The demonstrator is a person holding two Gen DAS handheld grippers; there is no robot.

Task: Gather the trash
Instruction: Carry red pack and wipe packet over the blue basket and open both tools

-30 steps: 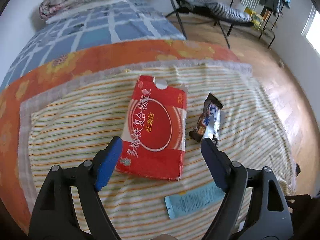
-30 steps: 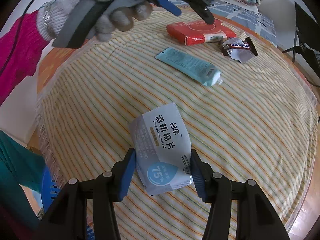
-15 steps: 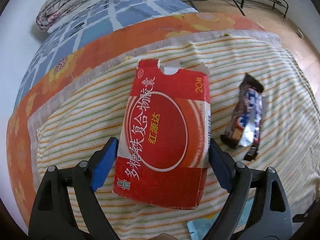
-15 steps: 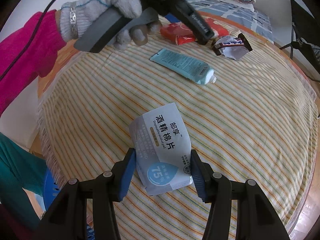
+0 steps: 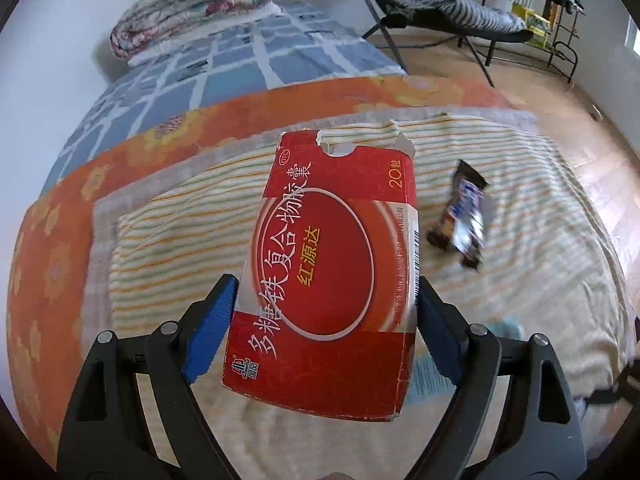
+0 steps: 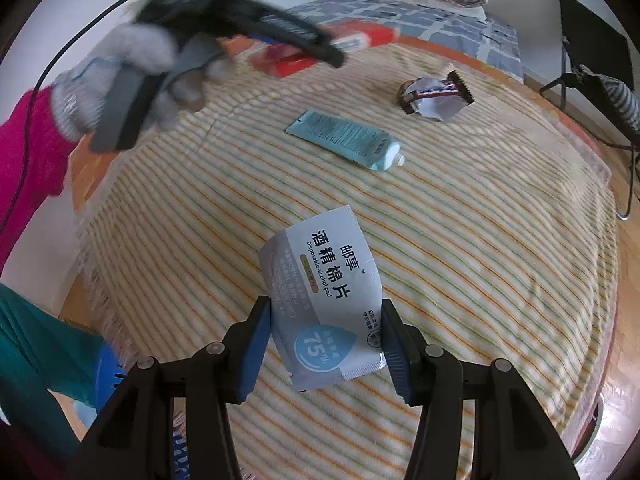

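Observation:
A red cardboard box (image 5: 320,264) with a torn top hangs tilted above the striped blanket (image 5: 172,240), and my left gripper (image 5: 324,288) is shut on its two long sides. In the right wrist view that box (image 6: 360,38) shows blurred at the far side, under a gloved hand (image 6: 120,60). My right gripper (image 6: 326,312) is shut on a white and blue alcohol-pad packet (image 6: 324,296), held over the blanket's near part. A dark candy wrapper (image 6: 434,94) and a light-blue tube (image 6: 348,144) lie on the blanket.
A folded quilt (image 5: 196,4) rests on blue checked bedding beyond an orange cover. A dark folding chair (image 5: 440,4) stands on the wooden floor at the back right. A blue basket (image 6: 108,368) sits below the blanket's near left edge.
The left gripper came down around the red box, closed on it and raised it off the blanket. The right gripper kept its hold on the packet and barely moved.

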